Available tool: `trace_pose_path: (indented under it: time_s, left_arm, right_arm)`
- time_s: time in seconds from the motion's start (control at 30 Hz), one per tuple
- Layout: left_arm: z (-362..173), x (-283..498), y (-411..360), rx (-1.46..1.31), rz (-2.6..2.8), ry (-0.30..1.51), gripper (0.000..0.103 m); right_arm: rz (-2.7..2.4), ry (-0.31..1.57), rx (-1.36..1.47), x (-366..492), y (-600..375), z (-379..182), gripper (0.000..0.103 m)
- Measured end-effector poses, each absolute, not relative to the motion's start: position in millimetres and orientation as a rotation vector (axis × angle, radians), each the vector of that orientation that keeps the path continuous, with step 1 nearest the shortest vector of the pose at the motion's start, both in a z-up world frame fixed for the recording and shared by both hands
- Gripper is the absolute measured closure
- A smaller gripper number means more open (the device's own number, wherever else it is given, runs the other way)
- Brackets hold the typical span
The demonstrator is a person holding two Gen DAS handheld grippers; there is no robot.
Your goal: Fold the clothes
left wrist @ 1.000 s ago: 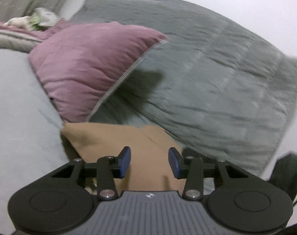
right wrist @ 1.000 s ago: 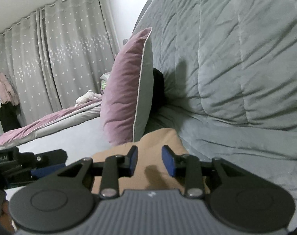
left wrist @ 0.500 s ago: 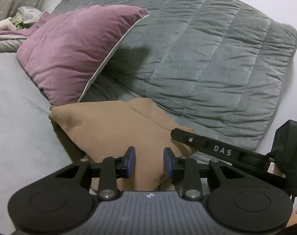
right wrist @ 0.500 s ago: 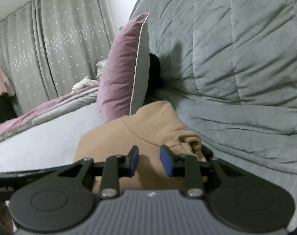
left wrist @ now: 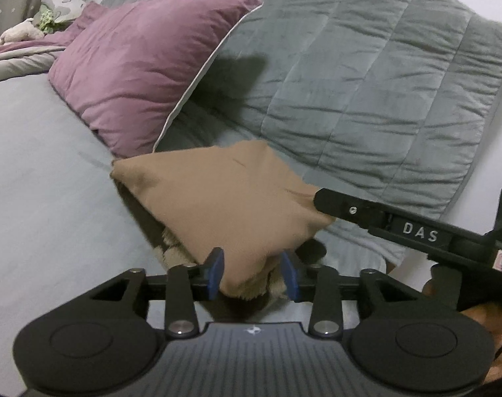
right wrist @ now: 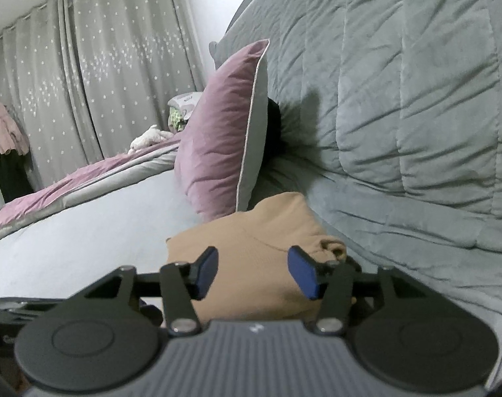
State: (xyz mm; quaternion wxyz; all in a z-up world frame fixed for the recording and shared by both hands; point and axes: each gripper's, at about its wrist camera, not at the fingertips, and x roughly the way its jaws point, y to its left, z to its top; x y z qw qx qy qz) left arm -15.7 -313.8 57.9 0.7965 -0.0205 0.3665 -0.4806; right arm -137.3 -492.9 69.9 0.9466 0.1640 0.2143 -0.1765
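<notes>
A folded tan garment (left wrist: 224, 198) with a fuzzy lining lies on the bed, against the pillow and the quilt. My left gripper (left wrist: 252, 274) has the garment's near corner between its blue pads, and its jaws are opening. My right gripper (right wrist: 252, 271) hovers over the garment (right wrist: 251, 231), its jaws opening wide with the pads clear of the cloth. In the left wrist view, one black finger (left wrist: 350, 210) of the right gripper reaches in from the right and meets the garment's right corner.
A purple pillow (left wrist: 145, 66) leans on a big grey quilt (left wrist: 366, 82) behind the garment. Pale bed sheet (left wrist: 36, 198) spreads to the left. Starred grey curtains (right wrist: 85, 82), hanging clothes (right wrist: 6, 132) and a plush toy (right wrist: 148, 137) sit far back. A person's hand (left wrist: 482, 330) shows at lower right.
Both views have risen and drawn back, showing more of the garment. The right jaws have spread apart. The left jaws narrowed, then widened again around the near corner.
</notes>
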Motion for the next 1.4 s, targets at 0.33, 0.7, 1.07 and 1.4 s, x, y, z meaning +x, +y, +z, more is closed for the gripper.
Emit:
trace_pose_path:
  time_s: [0.33,0.7,1.07,1.4]
  left_arm:
    - [74.0,-39.0,-301.7,0.047,-0.924,0.861,0.041]
    - [75.4,-54.3,-292.3,0.125,-0.833,0.918,0.007]
    - [65.2,-64.8,-289.3,0.224,-0.773,0.963,0.0]
    - [64.3,-68.2,-285.6,0.254,-0.741,0.968,0.0]
  right_arm:
    - [-0.37,0.534,0.404,-159.0,-474.8,85.6,0.029]
    - [-0.377,0.615,0.498,-176.5,-468.4,90.7,0.014]
    - [-0.374,0.72,0.501,-179.4,-458.8,87.9,0.001]
    - [-0.377,0.792,0.489,-178.2,-451.0,84.2,0.0]
